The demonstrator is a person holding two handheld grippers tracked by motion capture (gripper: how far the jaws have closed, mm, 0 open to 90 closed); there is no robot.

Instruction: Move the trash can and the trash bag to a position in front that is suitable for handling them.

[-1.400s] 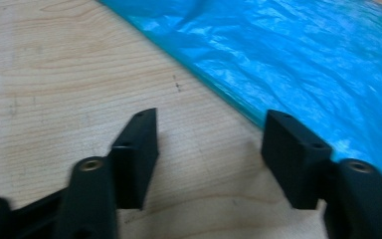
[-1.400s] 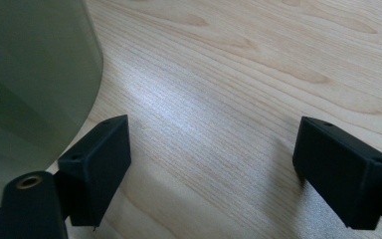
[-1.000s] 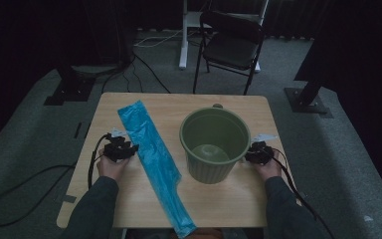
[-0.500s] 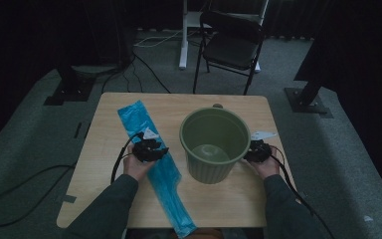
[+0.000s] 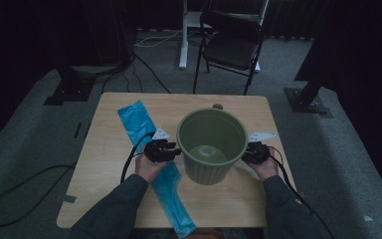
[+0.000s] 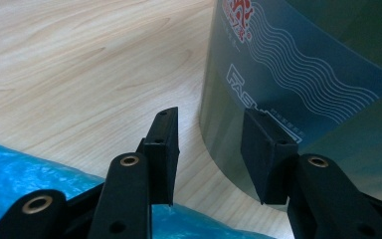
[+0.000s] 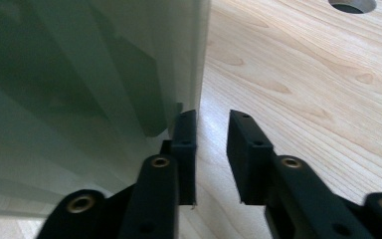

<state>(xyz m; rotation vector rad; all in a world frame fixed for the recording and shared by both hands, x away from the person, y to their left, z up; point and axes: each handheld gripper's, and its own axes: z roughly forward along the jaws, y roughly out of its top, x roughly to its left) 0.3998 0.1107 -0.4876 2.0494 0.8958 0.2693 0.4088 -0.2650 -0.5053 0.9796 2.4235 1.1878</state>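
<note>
Left claw (image 6: 206,149) agape beside green bin (image 6: 298,74)

Both forearms wear grey-green long sleeves (image 5: 114,209). Each black gripper (image 5: 163,151) carries a pale three-cornered plate, brass-ringed screw holes, and a black cable (image 5: 131,158).

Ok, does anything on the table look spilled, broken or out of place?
Nothing spilled or broken. The green bin stands upright with a gripper at each side. The one untidy thing is the blue plastic bag: it lies diagonally across the table and its near end hangs past the front edge.
</note>
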